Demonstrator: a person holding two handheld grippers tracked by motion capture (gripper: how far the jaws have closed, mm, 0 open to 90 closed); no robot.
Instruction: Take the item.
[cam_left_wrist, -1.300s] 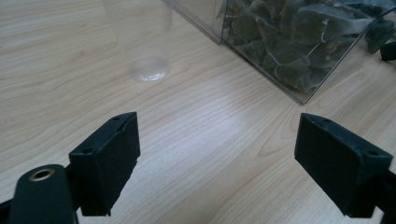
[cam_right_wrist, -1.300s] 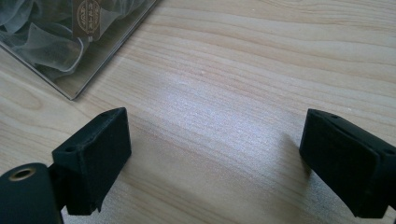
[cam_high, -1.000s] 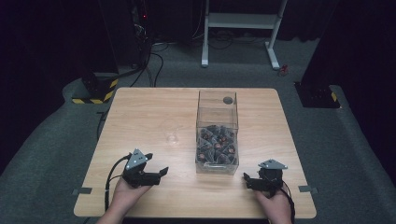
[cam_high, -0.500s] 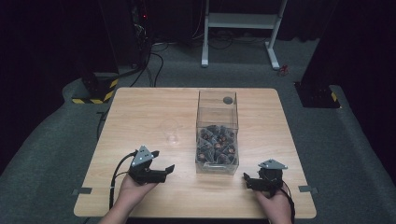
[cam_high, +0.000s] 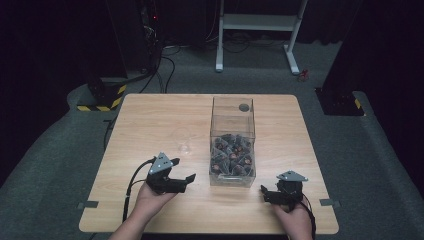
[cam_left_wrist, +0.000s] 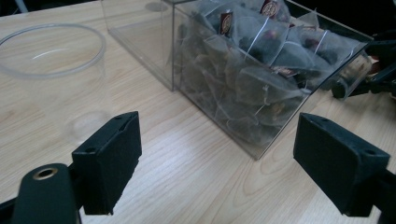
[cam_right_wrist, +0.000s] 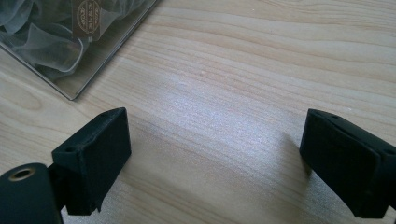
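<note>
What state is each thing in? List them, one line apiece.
Clear box: upright, no lid on top, near end packed with tea bags.
Clear cup: upright, empty, left of the box.
Left gripper: jaws open, nothing between them.
Right gripper: jaws open, over bare table.
</note>
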